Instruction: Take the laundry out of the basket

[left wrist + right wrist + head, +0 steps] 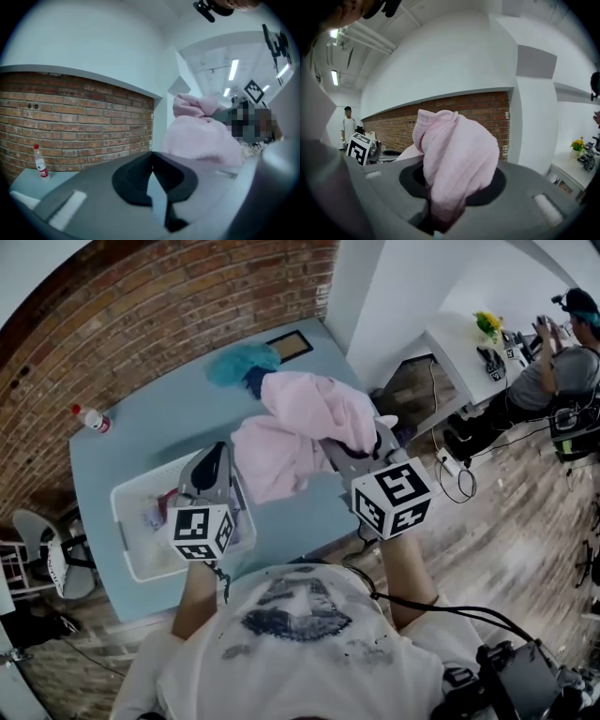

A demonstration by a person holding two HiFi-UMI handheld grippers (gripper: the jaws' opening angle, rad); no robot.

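Brick wall (pixel 169 306) behind; pale blue counter (pixel 159 418) runs along it. White basket (pixel 120 514) at the counter's near left. Pink laundry (pixel 309 418) hangs above the counter, clear of the basket, bunched in the right hand-held gripper (pixel 450 187), whose jaws pinch it. Left hand-held gripper (pixel 151 159) over the basket's right rim, jaws pressed together, empty, just beside the cloth.

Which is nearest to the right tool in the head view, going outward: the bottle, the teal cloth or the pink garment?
1. pink garment, clamped in the right tool over the table's middle.
2. teal cloth, farther back on the table.
3. bottle, far left, by the brick wall.
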